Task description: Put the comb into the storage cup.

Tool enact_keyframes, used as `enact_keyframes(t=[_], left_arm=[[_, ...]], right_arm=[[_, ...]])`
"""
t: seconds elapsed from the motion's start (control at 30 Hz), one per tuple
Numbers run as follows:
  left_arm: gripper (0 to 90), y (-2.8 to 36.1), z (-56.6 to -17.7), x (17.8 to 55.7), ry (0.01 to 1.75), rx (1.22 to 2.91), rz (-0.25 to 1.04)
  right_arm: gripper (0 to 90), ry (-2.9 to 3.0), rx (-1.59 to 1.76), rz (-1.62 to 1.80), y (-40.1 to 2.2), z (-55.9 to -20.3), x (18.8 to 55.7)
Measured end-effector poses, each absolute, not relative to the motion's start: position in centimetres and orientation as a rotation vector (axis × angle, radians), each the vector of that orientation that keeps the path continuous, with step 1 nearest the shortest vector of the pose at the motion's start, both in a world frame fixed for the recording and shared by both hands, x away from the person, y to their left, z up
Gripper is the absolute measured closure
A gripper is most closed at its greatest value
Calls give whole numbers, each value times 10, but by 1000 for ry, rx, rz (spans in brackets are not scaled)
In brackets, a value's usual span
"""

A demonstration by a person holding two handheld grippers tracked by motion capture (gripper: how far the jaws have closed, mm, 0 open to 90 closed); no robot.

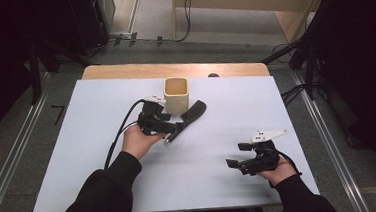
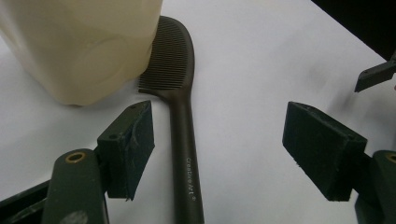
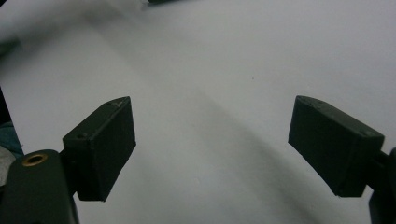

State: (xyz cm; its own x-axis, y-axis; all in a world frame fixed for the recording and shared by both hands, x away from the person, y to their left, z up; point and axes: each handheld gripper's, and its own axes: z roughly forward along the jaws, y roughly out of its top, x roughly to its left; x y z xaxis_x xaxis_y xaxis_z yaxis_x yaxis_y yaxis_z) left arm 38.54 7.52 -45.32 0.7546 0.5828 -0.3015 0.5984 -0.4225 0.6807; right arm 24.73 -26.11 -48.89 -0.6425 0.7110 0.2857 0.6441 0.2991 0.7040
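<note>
Left gripper over dark comb — beside cream cup, right gripper apart

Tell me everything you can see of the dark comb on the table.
The comb is dark brown or black, plastic by its look, with a long straight handle printed "Creative Art" and a curved head of fine teeth. It lies flat on the white table, its head right against the cream cup, possibly touching it. The left tongs stand open astride the handle, nearer one pad; no contact shows.

You're in a lab-like recording room: white table, dark stands at both edges, floor cables top centre.
</note>
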Motion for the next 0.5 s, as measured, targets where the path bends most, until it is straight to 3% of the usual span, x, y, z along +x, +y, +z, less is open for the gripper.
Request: enact_keyframes(t=[0.5], left_arm=[[263, 77, -470, 384, 899, 2129, -42]], right_arm=[[132, 2469, 1286, 1275, -261, -488, 247]])
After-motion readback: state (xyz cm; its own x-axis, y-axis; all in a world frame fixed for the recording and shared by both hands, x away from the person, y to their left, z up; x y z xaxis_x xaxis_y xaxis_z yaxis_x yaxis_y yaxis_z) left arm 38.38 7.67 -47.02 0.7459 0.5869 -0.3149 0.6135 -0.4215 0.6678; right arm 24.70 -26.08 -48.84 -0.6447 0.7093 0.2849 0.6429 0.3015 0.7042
